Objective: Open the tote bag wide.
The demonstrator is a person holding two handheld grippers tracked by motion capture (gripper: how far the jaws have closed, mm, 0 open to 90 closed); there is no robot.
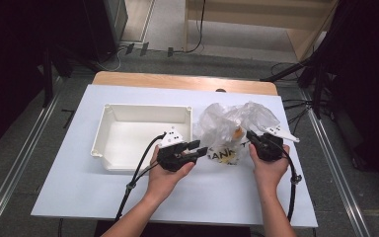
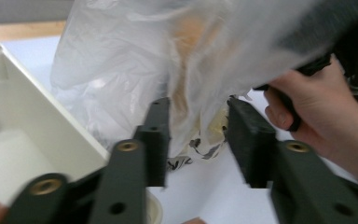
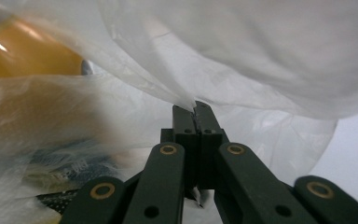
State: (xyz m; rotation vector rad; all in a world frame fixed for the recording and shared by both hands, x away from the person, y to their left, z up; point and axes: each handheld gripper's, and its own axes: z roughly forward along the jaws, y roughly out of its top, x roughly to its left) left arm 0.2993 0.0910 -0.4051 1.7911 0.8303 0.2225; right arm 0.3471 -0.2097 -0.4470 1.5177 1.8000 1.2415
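Right gripper [image 3: 196, 109] pinches plastic bag [image 1: 227, 126]; left gripper [image 2: 198, 135] open, bag fold between jaws.

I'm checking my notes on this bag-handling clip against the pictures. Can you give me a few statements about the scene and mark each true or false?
1. The right gripper is shut on a fold of the plastic bag. True.
2. The left gripper is clamped tight on the bag. False: its jaws stand apart, with bag film between them, and the pads do not press on it.
3. The white bin already holds the bag. False: the bin's inside is bare, and the bag lies on the table to its right.
4. Something orange shows through the bag's film. True.
5. The bin stands to the left of the bag in the high view. True.
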